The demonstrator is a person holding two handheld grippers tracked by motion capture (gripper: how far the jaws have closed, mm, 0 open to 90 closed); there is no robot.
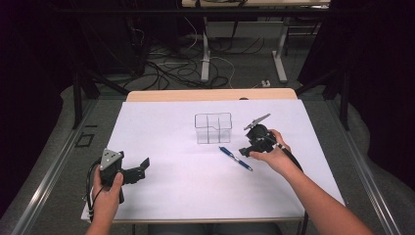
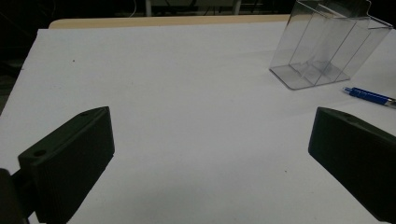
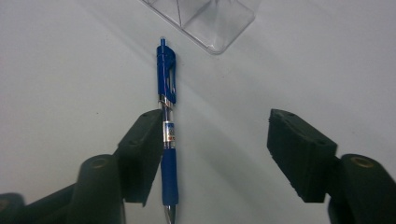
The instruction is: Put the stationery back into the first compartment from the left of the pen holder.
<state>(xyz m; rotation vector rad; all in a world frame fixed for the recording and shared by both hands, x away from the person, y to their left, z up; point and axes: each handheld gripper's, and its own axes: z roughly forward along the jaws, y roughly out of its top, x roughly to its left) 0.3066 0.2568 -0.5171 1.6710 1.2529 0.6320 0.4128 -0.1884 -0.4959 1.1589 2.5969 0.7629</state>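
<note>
Near the middle of the high view, the blue pen (image 1: 235,158) lies ungrabbed; right gripper (image 3: 210,154) and left gripper (image 2: 210,163) gape wide, clear box (image 1: 213,128) empty.

One pen (image 3: 167,116), one clear organizer (image 1: 213,128).

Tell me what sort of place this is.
Probably a lab or recording workspace: a table covered in white, black curtains around it, loose cables on the floor behind, and only a pen and clear organizer laid out.
</note>
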